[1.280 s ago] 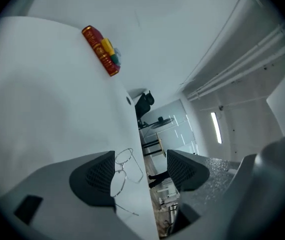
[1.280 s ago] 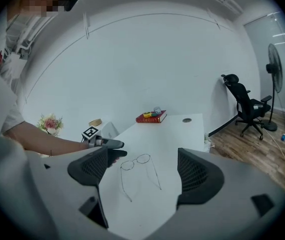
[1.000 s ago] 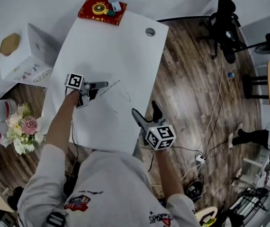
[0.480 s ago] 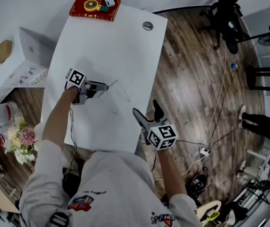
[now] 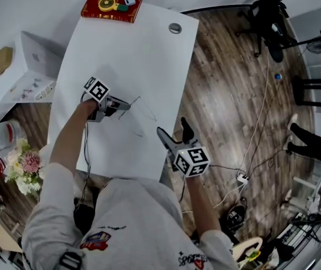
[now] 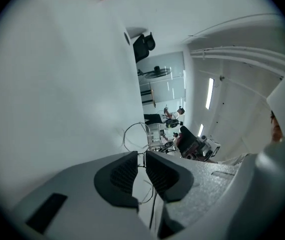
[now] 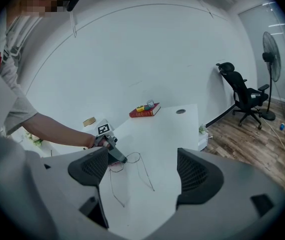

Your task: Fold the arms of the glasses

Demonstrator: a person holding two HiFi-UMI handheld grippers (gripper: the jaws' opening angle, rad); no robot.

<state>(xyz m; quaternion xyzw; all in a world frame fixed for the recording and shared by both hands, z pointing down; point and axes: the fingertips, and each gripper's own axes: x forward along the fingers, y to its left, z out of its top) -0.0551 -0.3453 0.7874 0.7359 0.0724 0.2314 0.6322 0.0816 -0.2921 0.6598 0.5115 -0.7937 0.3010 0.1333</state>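
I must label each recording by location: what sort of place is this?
Probably an office or workroom: a white rectangular desk with a round cable hole, a black swivel office chair and a black pedestal fan.

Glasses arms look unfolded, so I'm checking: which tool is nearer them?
Left. The left tool is at the glasses, jaws closing around the frame wire; the right tool hangs open by the table's near edge, apart from them.
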